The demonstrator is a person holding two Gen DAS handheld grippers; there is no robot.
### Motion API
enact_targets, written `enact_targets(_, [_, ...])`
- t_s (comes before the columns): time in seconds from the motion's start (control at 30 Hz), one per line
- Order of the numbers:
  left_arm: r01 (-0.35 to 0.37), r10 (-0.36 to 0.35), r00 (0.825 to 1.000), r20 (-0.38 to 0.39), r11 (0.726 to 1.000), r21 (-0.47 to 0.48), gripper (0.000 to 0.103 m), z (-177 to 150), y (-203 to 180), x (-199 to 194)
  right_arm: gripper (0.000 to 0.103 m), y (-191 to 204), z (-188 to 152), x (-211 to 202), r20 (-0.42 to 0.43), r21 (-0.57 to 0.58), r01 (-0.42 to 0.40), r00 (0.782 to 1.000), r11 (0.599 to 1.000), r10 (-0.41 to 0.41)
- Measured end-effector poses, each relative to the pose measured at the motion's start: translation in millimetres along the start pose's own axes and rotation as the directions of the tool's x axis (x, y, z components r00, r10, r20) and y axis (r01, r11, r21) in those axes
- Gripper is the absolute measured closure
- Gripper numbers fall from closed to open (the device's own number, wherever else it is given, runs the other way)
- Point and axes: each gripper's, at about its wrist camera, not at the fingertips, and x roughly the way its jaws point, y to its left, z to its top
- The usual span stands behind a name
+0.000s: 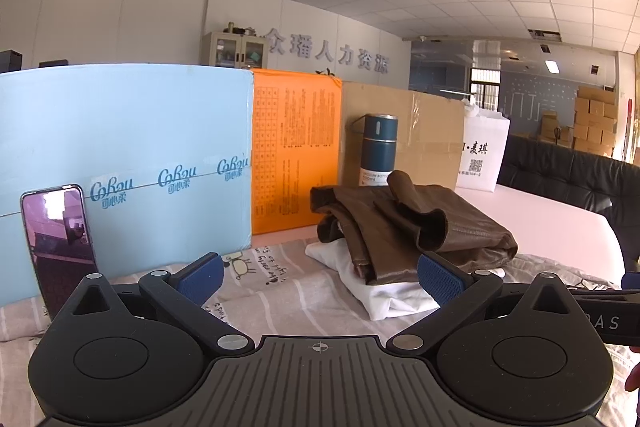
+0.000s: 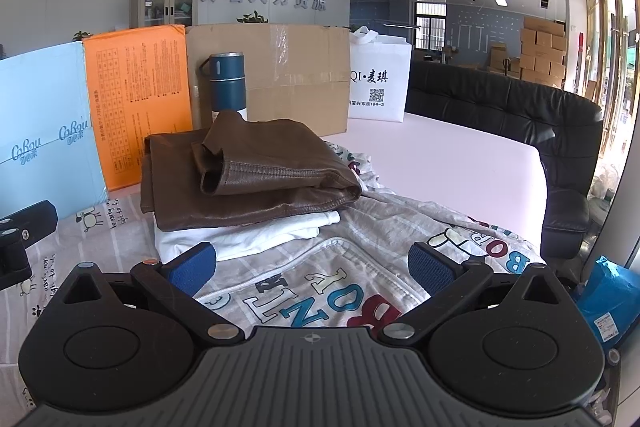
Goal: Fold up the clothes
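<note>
Left gripper (image 1: pixel 320 279): jaws spread wide, blue pads (image 1: pixel 202 277) holding nothing, hovering low over the striped sheet (image 1: pixel 280 303) and looking at the pile from its near left corner.
Right gripper (image 2: pixel 314 269): wide open too, nothing between its pads (image 2: pixel 430 269), poised over the printed cloth just in front of the pile.
Brown jacket (image 2: pixel 256 171): folded, sitting on top of the stack, one sleeve cuff (image 2: pixel 218 183) rolled open toward the cameras.
White garment (image 2: pixel 248 239): folded flat under the brown jacket, its edges poking out at the front and right.
Printed cloth (image 2: pixel 332 291): grey stripes with big coloured letters and a zip line, rumpled, spread beneath and to the right of the stack.
Surface (image 2: pixel 460 163): pale pink, bare on the far right side.
Phone (image 1: pixel 60 247): propped upright against the light blue carton (image 1: pixel 120 131) at the left.
Back row: orange box (image 2: pixel 140 103), cardboard sheet (image 2: pixel 288 67) and white tote bag (image 2: pixel 380 79) standing side by side behind the clothes.
Flask (image 2: pixel 226 83): dark blue, upright, right behind the pile against the cardboard.
Black sofa (image 2: pixel 540 123): along the far right edge of the surface.
</note>
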Motion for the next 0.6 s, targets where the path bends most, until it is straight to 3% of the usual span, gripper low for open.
enact_targets(0.6, [0.005,-0.005,1.0,0.0,1.0,0.006,0.0,0.0,-0.4,0.0,0.0,-0.4,0.0,0.4,-0.003,-0.001,0.004,1.0,1.0,-0.004])
